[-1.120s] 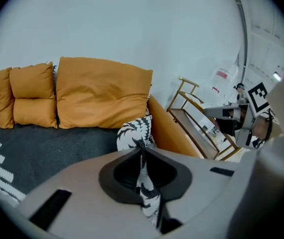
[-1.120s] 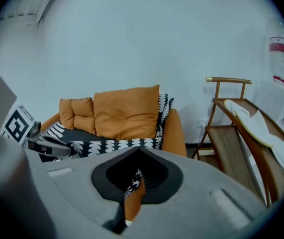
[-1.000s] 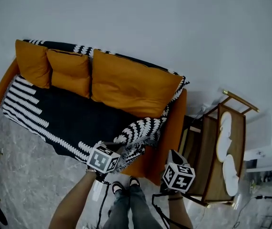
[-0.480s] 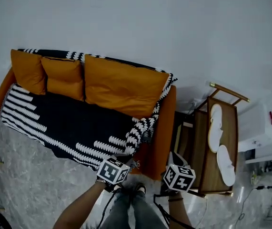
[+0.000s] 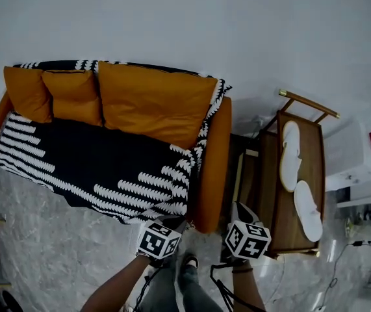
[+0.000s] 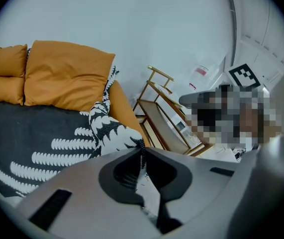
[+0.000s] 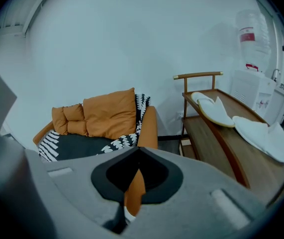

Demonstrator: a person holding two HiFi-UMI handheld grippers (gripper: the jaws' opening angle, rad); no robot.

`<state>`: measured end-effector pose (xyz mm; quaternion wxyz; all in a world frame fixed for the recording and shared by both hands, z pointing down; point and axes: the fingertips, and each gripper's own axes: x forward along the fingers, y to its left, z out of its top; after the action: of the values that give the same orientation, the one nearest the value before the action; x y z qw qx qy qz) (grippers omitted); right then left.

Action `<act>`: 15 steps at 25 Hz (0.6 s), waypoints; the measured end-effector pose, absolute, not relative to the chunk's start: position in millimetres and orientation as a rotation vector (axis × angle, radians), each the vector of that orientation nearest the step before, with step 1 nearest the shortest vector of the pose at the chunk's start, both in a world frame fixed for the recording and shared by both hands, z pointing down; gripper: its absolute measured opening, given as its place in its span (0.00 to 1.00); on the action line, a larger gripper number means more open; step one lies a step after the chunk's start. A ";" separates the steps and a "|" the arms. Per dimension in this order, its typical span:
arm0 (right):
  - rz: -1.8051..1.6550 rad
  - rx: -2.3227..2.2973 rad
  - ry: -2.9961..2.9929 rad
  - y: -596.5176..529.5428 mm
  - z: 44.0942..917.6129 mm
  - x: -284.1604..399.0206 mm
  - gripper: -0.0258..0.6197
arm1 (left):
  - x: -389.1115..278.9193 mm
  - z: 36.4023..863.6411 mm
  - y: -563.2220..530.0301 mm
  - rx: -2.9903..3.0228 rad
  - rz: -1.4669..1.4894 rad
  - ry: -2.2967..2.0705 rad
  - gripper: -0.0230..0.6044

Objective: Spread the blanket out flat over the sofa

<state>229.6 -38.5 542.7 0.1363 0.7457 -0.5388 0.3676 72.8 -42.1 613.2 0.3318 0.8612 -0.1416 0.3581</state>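
Black-and-white blanket (image 5: 107, 168) lies lengthwise along the orange sofa (image 5: 212, 168), cushions (image 5: 153, 103) on it. Left gripper (image 6: 141, 152) pinches its corner by the armrest; right gripper (image 7: 139, 149) is closed, empty. A wooden rack (image 5: 273, 174) with slippers (image 5: 291, 155) stands beside the sofa.

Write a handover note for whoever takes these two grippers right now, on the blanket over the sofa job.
Left gripper: shut on a front corner of the blanket, beside the arm of the sofa.
Right gripper: shut, empty, clear of the blanket.
Blanket: lies across the seat and runs up behind the cushions.
Done: seat mostly covered and flat.
Left: smooth the bunched fold by the arm, lay the corner down, release.
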 end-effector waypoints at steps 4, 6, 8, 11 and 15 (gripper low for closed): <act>1.082 2.152 -1.556 -20.4 552.1 235.7 0.05 | 79.7 627.1 -14.1 2.242 0.962 -0.339 0.06; 1.087 2.143 -1.555 -10.9 557.2 237.1 0.05 | 81.1 633.5 -0.8 2.235 0.966 -0.326 0.06; 1.090 2.134 -1.555 -2.2 562.5 238.5 0.05 | 82.9 640.4 9.8 2.235 0.969 -0.315 0.06; 1.091 2.121 -1.557 7.7 572.1 239.5 0.05 | 86.0 652.1 20.1 2.241 0.967 -0.303 0.06; 1.097 2.108 -1.559 20.1 589.1 236.5 0.05 | 86.8 670.7 33.6 2.242 0.955 -0.297 0.06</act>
<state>236.5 20.1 589.1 0.1489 0.7334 -0.5424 0.3818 86.8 33.6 670.7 0.3366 0.8599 -0.1138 0.3664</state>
